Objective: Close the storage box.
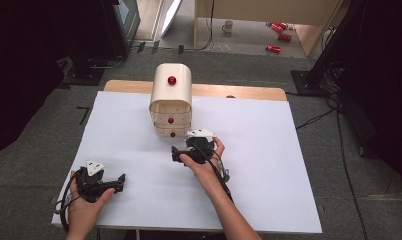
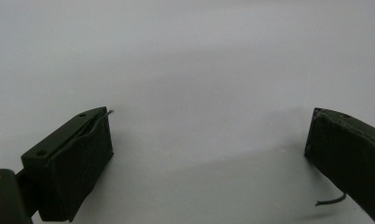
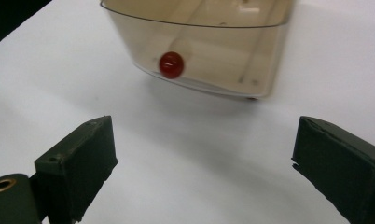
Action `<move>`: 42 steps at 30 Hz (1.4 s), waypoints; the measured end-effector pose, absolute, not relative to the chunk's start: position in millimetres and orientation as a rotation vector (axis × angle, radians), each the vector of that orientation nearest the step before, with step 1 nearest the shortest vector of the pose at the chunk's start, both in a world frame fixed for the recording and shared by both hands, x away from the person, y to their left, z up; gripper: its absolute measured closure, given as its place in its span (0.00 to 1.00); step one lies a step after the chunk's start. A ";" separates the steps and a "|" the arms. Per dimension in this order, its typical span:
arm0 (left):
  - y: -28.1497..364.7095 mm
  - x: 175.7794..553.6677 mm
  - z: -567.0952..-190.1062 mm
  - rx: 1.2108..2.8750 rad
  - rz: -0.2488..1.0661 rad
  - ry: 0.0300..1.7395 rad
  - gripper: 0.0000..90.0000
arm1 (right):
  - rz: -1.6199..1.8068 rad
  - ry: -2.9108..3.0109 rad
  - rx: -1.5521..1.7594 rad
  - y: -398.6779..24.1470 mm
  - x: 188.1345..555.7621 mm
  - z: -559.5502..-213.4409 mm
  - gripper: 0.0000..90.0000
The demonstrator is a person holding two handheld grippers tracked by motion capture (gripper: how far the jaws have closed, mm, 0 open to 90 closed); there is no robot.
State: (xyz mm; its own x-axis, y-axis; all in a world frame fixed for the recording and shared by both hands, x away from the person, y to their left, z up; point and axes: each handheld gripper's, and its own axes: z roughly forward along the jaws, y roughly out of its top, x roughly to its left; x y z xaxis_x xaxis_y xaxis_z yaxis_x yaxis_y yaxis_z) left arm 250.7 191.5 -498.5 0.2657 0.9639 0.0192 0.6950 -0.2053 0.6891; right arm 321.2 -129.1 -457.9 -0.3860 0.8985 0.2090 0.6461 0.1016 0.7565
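Note:
A small cream drawer cabinet (image 1: 171, 85) with red knobs stands at the back middle of the white-covered table (image 1: 269, 165). In the right gripper view, a translucent brown drawer (image 3: 223, 51) with a red knob (image 3: 171, 64) lies just ahead, pulled out over the white surface. My right gripper (image 1: 179, 151) (image 3: 206, 140) sits just in front of the cabinet, open, nothing between its jaws. My left gripper (image 1: 120, 179) (image 2: 209, 133) rests near the front left of the table, open and empty, facing bare white surface.
A strip of wooden tabletop (image 1: 239, 91) shows behind the white cover. On the floor beyond are a mug (image 1: 228, 26), red cans (image 1: 274, 48), black stands at both sides and cables (image 1: 314, 119) at the right.

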 end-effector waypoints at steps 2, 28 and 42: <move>191.6 250.7 -498.5 1.977 0.620 1.493 0.01 | 1.170 2.063 1.522 -141.0 317.0 -454.9 0.06; 191.5 250.7 -498.6 1.976 0.620 1.493 0.01 | 1.119 1.940 1.603 -251.0 275.1 -453.3 0.04; 191.5 250.7 -498.5 1.977 0.620 1.493 0.01 | 1.057 1.861 1.693 -311.1 248.7 -472.9 0.04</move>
